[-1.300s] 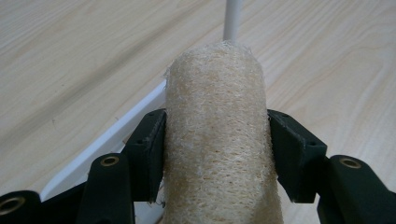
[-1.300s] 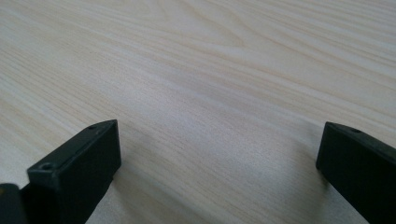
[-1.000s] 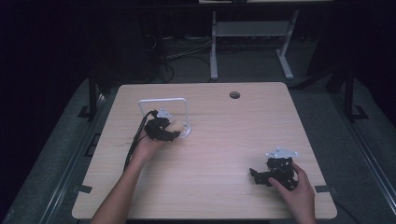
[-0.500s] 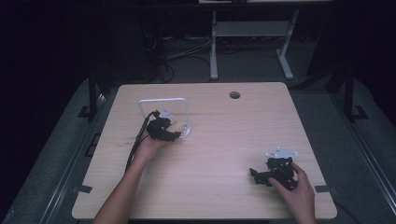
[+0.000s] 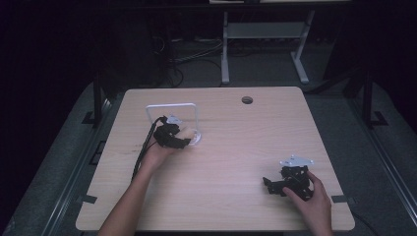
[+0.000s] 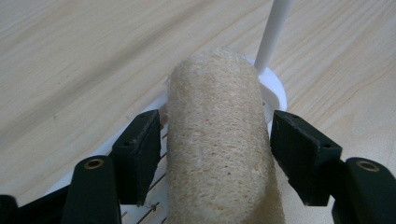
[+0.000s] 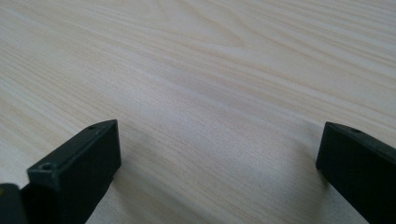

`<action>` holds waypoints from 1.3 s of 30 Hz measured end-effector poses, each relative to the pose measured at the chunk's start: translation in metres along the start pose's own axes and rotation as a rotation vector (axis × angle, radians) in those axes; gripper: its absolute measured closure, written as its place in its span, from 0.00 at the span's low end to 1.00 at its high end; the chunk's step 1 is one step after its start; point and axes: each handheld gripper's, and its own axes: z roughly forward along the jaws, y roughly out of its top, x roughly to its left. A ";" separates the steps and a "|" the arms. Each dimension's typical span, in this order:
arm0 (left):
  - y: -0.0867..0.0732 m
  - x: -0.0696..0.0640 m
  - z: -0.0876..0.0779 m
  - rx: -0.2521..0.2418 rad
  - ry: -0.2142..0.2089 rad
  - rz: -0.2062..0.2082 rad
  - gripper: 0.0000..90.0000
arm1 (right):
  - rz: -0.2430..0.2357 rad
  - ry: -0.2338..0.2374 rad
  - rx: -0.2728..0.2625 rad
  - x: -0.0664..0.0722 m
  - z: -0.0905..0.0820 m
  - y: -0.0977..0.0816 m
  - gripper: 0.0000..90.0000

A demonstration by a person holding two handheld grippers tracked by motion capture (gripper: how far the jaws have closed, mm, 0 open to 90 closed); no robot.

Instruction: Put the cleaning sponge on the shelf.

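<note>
A tan loofah roll (image 6: 219, 144) is seen lying on a white slotted rack (image 6: 275, 91) w/ a wire hoop, at approx. 10 o'clock on the wood table (image 5: 236, 147). It is straddled by the left gripper (image 6: 217, 140), whose jaws have just been opening & now stand slightly clear of the roll's sides, so a release onto the rack is judged to be the step in hand. The right gripper (image 7: 217, 154) is rested wide open & empty at approx. 4 o'clock; next, a straight pull-back of the left gripper is called for, w/o the roll being dragged off.

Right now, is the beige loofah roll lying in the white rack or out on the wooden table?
In: the beige loofah roll lies on the white slotted rack, beside its upright white bar, between the left tongs.
</note>
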 end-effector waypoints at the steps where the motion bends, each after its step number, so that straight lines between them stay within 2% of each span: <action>1: 0.000 0.000 -0.002 -0.004 0.001 -0.002 0.36 | 0.000 0.000 0.000 0.000 0.000 0.000 0.00; 9: 0.004 -0.002 -0.021 -0.028 0.001 -0.024 0.36 | 0.000 0.000 0.000 0.000 0.000 0.000 0.00; 14: 0.006 -0.007 -0.037 -0.049 -0.020 -0.024 0.40 | 0.001 0.000 0.001 0.000 0.000 0.000 0.00; 19: 0.004 -0.016 -0.052 -0.091 -0.037 -0.008 0.58 | 0.001 0.000 0.001 0.000 0.000 0.000 0.00; 22: 0.000 -0.020 -0.057 -0.096 -0.061 -0.005 0.80 | 0.001 0.000 0.001 0.000 0.000 0.000 0.00; 25: -0.002 -0.022 -0.057 -0.059 -0.106 -0.015 0.99 | 0.000 0.000 0.000 0.000 0.000 0.000 0.00; 28: -0.007 -0.025 -0.054 -0.044 -0.128 -0.025 1.00 | 0.000 0.000 0.001 0.000 0.000 0.000 0.00; 31: -0.013 -0.030 -0.046 -0.008 -0.143 -0.011 1.00 | 0.001 0.000 0.000 0.000 0.000 0.000 0.00; 34: -0.016 -0.033 -0.039 0.011 -0.143 0.017 1.00 | 0.000 0.000 0.001 0.000 0.000 0.000 0.00; 39: -0.021 -0.035 -0.026 0.037 -0.151 0.015 1.00 | 0.000 0.000 0.000 0.000 0.000 0.000 0.00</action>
